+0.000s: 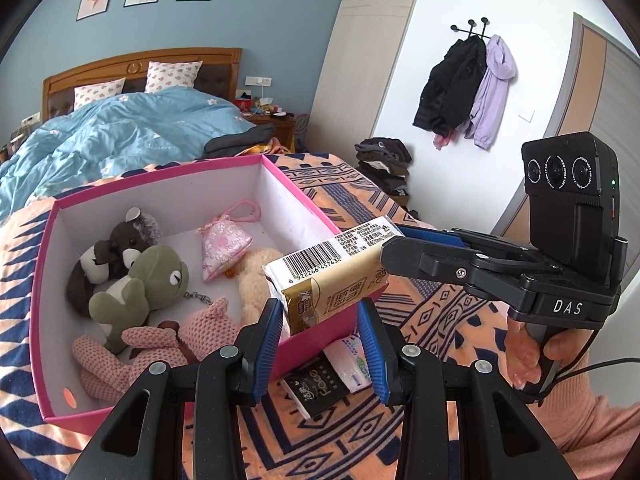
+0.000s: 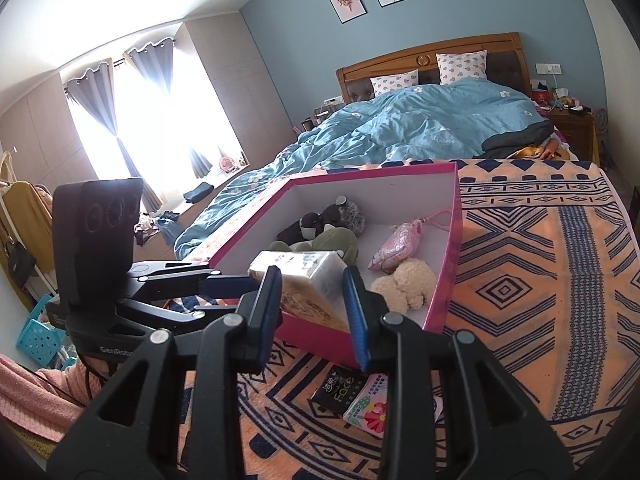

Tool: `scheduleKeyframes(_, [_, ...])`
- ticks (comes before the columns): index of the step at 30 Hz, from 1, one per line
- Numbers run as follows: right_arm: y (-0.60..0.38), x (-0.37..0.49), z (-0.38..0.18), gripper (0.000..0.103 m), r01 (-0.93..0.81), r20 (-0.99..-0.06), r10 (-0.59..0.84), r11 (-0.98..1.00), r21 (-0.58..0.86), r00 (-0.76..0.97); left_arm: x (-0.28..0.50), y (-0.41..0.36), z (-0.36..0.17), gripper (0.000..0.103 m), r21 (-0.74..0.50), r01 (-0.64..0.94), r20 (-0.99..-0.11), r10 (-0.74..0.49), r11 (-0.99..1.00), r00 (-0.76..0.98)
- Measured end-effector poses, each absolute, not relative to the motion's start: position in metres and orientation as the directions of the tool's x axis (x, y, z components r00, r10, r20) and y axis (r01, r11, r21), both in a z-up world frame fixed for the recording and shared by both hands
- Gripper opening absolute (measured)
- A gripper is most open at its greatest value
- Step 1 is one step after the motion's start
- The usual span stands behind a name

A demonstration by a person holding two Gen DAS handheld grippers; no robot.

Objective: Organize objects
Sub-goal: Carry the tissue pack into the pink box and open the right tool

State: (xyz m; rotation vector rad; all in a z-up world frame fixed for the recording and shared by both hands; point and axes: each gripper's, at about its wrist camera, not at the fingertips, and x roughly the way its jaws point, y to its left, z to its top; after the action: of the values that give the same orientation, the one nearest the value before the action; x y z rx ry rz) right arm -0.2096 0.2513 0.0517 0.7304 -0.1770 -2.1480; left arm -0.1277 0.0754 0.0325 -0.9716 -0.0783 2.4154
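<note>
Nearest me in the left wrist view, the left gripper has its fingers spread, with nothing between the pads; it hovers just outside the box's near wall. On the blanket against that wall lie two flat packs: a black pack and a flowered pack, touching each other, both still outside the box.

Next out, my right gripper pinches the tissue pack across its narrow sides. The pack hangs tilted over the box's near wall, barcode side up in the left view, partly above the inside. I cannot tell whether it touches the rim.

Inside the box, from the near wall back: a pink knit toy, a cream plush, a green frog, a dark bear, and a pink sachet by the far wall. Beyond the box, the blue duvet and the headboard.

Step in hand, as I read it: carrying the tissue pack into the box, mid-transfer, not released. Next move, I judge: push it further past the near wall, lower it onto the free floor patch between the cream plush and the knit toy, then spread the right fingers. The left gripper is free to go for the black pack after that. Two packs left, so the task looks past halfway.
</note>
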Motion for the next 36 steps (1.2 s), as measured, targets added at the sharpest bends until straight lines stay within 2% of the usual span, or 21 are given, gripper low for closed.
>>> scheduleKeyframes(36, [0.251,-0.244,0.026,0.035,0.613,-0.501,-0.729,-0.675,0.41,-0.467,-0.169,0.085,0.003,0.038,-0.28,-0.419,-0.704,0.482,-0.864,-0.522])
